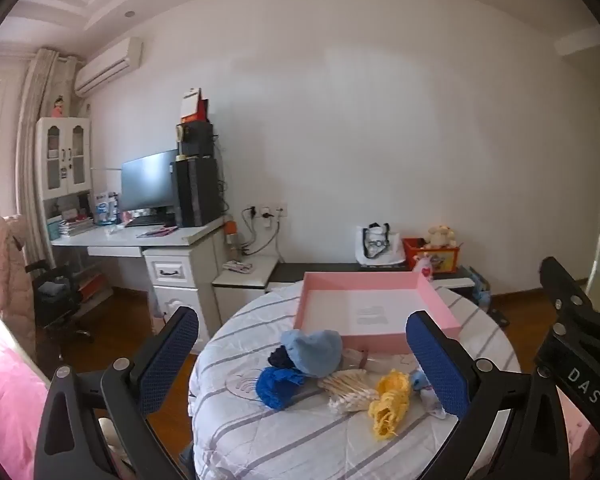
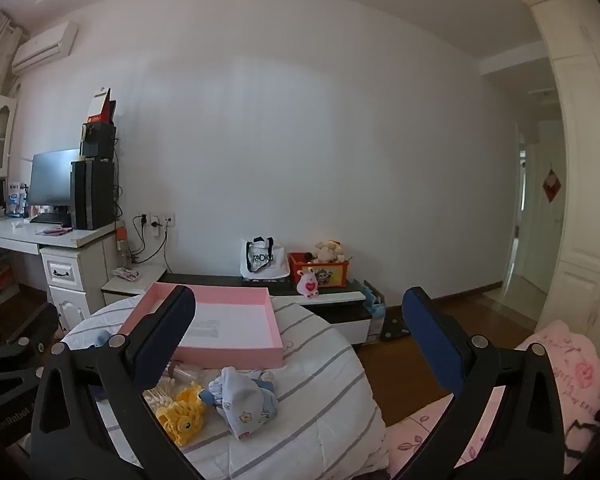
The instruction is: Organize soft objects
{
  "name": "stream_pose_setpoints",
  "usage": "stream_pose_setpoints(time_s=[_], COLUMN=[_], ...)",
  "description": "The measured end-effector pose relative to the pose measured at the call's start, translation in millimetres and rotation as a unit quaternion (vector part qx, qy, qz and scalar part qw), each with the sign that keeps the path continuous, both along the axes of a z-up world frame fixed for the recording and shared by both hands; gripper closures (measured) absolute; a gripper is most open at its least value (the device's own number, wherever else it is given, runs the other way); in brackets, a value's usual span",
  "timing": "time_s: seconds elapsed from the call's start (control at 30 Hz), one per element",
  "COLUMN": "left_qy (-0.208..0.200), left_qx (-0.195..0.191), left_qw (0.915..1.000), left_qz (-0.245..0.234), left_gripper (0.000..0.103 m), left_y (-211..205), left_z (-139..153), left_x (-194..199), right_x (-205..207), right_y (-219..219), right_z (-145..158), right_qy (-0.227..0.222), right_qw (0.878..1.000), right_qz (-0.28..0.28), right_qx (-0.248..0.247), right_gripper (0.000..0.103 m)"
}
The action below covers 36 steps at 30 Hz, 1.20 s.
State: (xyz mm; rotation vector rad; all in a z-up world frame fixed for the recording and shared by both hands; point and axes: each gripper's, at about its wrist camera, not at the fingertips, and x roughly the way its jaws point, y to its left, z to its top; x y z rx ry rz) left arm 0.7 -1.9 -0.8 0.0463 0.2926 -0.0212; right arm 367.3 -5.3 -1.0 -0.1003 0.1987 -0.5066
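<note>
A round table under a striped white quilt [image 1: 260,432] carries a shallow pink tray [image 1: 364,276] at its far side. In front of the tray lie a light blue knitted hat [image 1: 314,352], a bright blue yarn piece [image 1: 278,386], a bag of cotton swabs [image 1: 346,390], a yellow crocheted piece [image 1: 390,400] and a pale printed baby cloth [image 2: 244,404]. My left gripper [image 1: 304,364] is open, its jaws wide above the pile, touching nothing. My right gripper [image 2: 300,344] is open too, hanging over the table's right part with the tray [image 2: 236,320] ahead of it.
A desk with a monitor [image 1: 150,180] and a computer tower stands at the back left, with an office chair [image 1: 52,300] beside it. A low bench along the wall holds a tote bag [image 2: 260,262] and a red toy box [image 2: 320,274]. Pink bedding [image 2: 556,364] lies at the right.
</note>
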Motion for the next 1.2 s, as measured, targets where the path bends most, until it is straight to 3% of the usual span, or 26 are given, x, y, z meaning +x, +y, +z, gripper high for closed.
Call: stream_pose_setpoints(time_s=[0.27,0.3,1.2], left_qy=[-0.005,-0.007,-0.010], left_qx=[0.001,0.002,-0.006], left_qw=[0.9998,0.9999,0.9999], left_qz=[0.018,-0.009,-0.006], left_gripper=[0.000,0.000,0.000], left_y=[-7.8,-1.4,0.6], left_z=[1.7,1.1,0.6], left_x=[1.6,-3.1,-3.4], right_x=[-1.2,-1.1,-2.3], right_y=[-0.5,-0.4,2.6], right_z=[0.7,0.8,-0.3], right_qy=[0.001,0.001,0.003], right_qw=[1.000,1.000,1.000], right_qz=[0.000,-0.001,0.006], right_qx=[-0.003,-0.002,0.004], right_gripper=[0.000,0.000,0.000])
